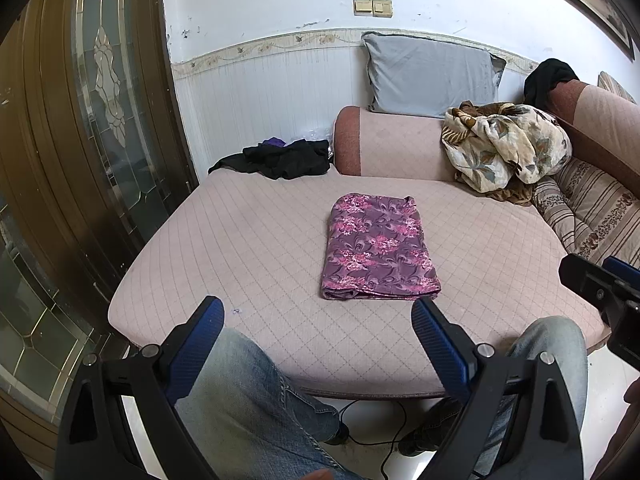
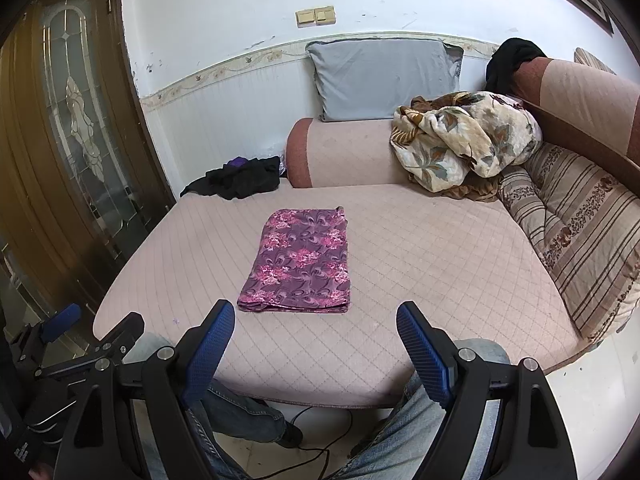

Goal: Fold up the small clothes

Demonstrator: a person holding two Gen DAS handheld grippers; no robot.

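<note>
One folded purple floral cloth lies mid-sofa. One dark clothes heap, perhaps several garments, sits at its far-left corner. Two open grippers: left gripper, right gripper.

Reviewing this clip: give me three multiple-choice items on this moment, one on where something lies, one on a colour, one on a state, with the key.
1. Where does the black clothes pile lie?
A. far left corner of the quilted cushion
B. on the grey pillow
C. on the floor

2. What colour is the folded floral garment?
A. green
B. purple and pink
C. white

3. How do the left gripper and right gripper stand?
A. both open and empty
B. both clamped on cloth
C. one holds the pillow

Key: 1 A, pile sits at the far corner; 2 B, print shows it; 3 A, fingers spread, nothing between.
</note>
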